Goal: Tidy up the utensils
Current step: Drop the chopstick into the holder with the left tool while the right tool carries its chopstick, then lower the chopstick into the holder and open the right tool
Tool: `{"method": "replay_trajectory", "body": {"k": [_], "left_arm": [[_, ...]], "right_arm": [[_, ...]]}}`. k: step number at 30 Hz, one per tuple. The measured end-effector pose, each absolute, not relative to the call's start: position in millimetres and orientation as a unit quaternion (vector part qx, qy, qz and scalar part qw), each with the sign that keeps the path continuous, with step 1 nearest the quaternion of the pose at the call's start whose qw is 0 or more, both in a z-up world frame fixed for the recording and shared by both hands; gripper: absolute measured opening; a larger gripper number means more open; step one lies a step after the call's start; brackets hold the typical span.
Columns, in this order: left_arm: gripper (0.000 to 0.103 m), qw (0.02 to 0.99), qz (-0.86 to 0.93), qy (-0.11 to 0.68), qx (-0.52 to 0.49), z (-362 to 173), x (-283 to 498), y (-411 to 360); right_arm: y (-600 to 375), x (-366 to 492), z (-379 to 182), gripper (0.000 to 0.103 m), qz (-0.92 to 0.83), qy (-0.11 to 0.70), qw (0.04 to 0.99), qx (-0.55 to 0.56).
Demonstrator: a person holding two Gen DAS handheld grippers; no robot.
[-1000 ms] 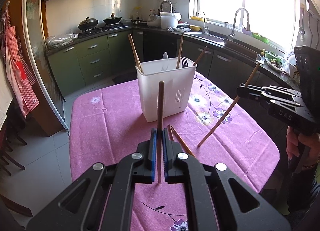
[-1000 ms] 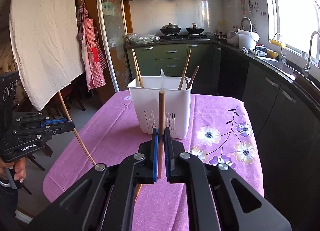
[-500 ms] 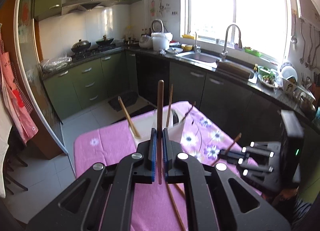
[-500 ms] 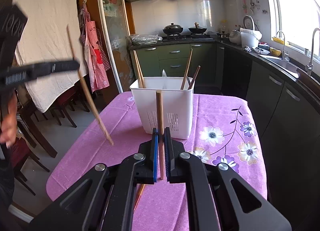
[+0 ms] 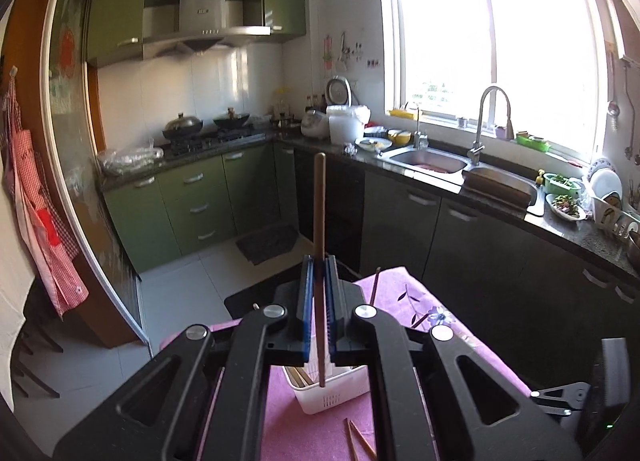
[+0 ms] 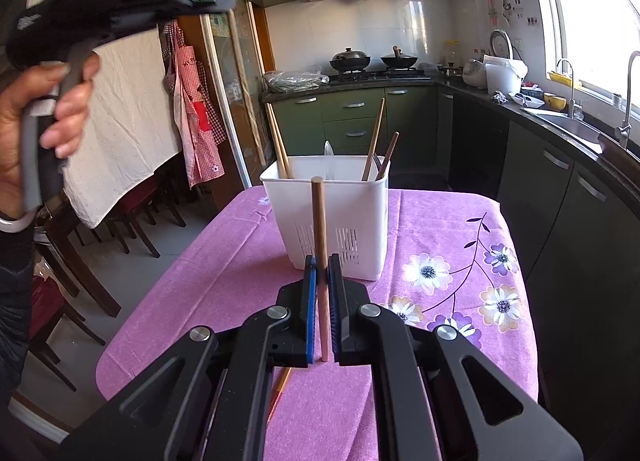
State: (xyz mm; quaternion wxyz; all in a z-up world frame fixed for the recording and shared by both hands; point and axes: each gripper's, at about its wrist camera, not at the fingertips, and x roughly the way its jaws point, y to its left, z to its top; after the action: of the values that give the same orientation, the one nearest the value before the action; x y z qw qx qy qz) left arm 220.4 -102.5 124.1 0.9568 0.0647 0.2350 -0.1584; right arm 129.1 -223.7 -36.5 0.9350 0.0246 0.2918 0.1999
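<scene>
My left gripper (image 5: 319,263) is shut on a wooden chopstick (image 5: 319,201) that stands upright, high over the white utensil basket (image 5: 334,391). The right wrist view shows this left gripper (image 6: 230,1) raised at the upper left in a person's hand (image 6: 36,109), its chopstick (image 6: 241,57) slanting down. My right gripper (image 6: 320,263) is shut on another upright chopstick (image 6: 319,217) just in front of the basket (image 6: 332,217). The basket holds several chopsticks (image 6: 374,137) and a spoon (image 6: 328,149).
A purple flowered cloth covers the table (image 6: 440,229). Loose chopsticks (image 5: 360,439) lie on it near me; one (image 6: 281,387) shows under the right gripper. Dark chairs (image 6: 72,253) stand to the left. Kitchen counters and a sink (image 5: 432,161) run behind and to the right.
My left gripper has risen with its chopstick from table height to well above the basket, tilting so the basket dropped low in its view. The right gripper kept still.
</scene>
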Motion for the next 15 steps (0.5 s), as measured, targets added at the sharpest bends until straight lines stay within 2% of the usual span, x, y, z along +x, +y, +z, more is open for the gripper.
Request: {"method": "replay_trajectory", "body": {"k": [6, 15], "left_arm": [[0.005, 0.958, -0.149, 0.241, 0.037, 89, 248, -94], [0.000, 0.953, -0.168, 0.250, 0.038, 84, 238, -88]], "right_arm": [[-223, 129, -35, 0.007, 0.202, 0.292, 0.935, 0.023], [-224, 130, -35, 0.007, 0.202, 0.294, 0.934, 0.023]]}}
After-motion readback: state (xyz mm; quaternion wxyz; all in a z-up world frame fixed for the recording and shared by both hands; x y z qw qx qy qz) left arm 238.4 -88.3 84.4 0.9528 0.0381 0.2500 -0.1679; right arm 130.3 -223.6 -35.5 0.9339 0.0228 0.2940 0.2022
